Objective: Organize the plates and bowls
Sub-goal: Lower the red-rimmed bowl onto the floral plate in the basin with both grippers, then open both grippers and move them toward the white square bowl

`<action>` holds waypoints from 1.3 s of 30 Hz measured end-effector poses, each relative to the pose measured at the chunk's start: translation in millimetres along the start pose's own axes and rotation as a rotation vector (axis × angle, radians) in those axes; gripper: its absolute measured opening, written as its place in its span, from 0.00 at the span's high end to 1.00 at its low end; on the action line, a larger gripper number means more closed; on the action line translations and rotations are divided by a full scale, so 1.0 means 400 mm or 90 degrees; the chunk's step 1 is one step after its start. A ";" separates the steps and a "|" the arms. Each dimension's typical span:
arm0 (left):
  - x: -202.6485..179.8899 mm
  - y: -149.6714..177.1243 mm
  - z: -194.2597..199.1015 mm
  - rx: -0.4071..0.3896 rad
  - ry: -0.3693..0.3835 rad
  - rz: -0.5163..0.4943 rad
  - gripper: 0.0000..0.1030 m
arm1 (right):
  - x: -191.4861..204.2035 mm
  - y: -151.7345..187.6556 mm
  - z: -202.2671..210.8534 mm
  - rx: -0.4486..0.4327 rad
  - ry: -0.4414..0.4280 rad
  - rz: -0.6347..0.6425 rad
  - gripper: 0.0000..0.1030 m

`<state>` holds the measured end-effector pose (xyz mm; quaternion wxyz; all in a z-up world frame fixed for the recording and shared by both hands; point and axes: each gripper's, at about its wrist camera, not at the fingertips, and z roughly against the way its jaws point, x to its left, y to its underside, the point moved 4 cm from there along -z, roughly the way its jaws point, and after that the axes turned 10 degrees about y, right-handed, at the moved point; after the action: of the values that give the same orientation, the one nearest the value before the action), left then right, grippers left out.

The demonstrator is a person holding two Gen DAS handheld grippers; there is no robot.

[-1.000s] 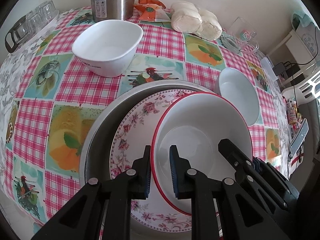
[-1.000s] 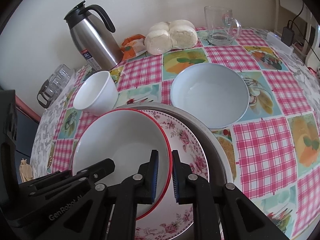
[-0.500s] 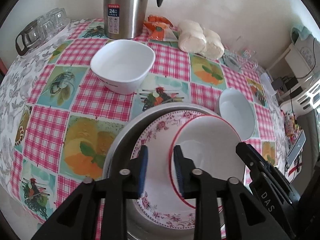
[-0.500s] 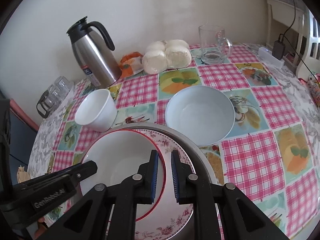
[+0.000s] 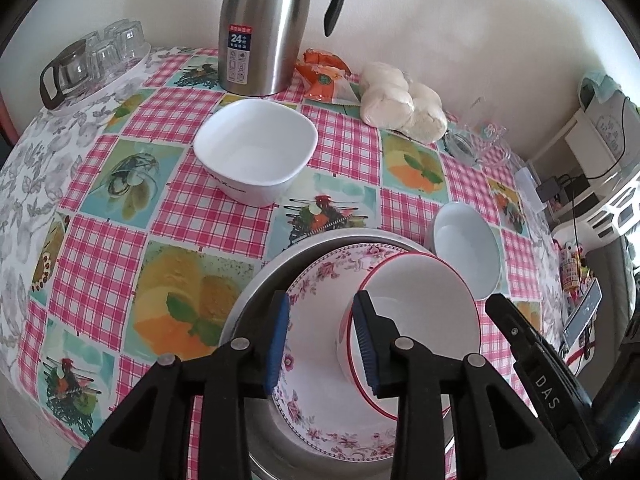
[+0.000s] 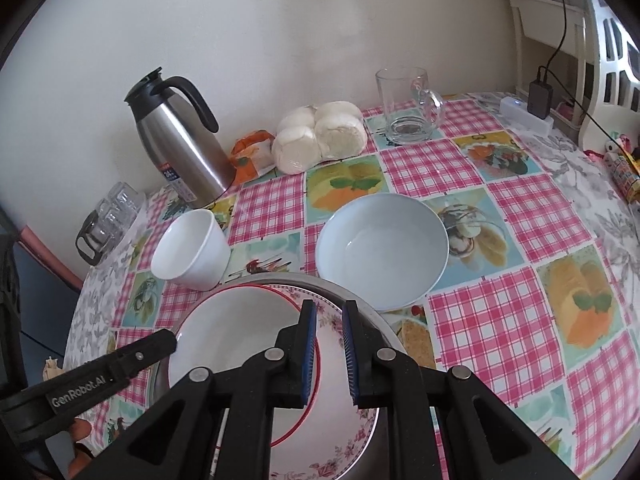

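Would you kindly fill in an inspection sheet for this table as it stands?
Surface: checked tablecloth with picture squares.
Job's things: red-rimmed bowl in floral plate, on metal pan; square white bowl and pale blue bowl apart on the cloth.
Clutter: thermos jug, bagged buns, orange packet, glass mug, glasses on a tray.
Grippers: left gripper opening, bowl rim between its fingers, unpressed; right gripper shut on the bowl's rim.
Cables: black lead from a charger at the table's edge.
Surroundings: plain wall, white shelving.
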<state>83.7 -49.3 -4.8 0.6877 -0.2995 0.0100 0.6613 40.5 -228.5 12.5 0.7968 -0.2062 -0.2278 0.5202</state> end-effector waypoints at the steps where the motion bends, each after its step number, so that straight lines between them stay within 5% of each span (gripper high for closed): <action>1: 0.002 0.000 0.000 -0.001 -0.002 0.002 0.62 | -0.002 0.001 -0.003 0.003 0.001 -0.001 0.85; 11: 0.013 -0.003 0.000 -0.002 -0.003 0.015 0.58 | 0.002 0.017 -0.028 0.029 0.013 0.018 0.85; 17: 0.017 -0.003 -0.004 -0.005 -0.021 0.007 0.32 | 0.003 0.011 -0.016 0.008 0.016 0.016 0.83; 21: 0.030 -0.004 -0.006 -0.008 -0.039 0.007 0.29 | -0.020 0.005 -0.020 0.006 0.033 -0.009 0.49; 23: 0.038 -0.005 -0.008 -0.009 -0.048 0.010 0.21 | -0.034 0.004 -0.023 0.010 0.013 -0.033 0.37; 32: 0.057 -0.008 0.001 -0.035 -0.084 0.013 0.19 | -0.040 0.003 -0.025 0.009 0.002 -0.041 0.32; 35: 0.065 -0.009 0.007 -0.048 -0.098 0.016 0.04 | -0.036 0.002 -0.023 0.003 -0.006 -0.037 0.27; 39: 0.071 -0.015 0.019 -0.070 -0.112 0.014 0.04 | -0.028 0.001 -0.021 -0.006 -0.019 -0.032 0.17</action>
<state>90.0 -20.0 -7.6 0.6611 -0.2772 -0.0834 0.6922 41.2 -239.5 3.9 0.8051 -0.1961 -0.2473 0.5023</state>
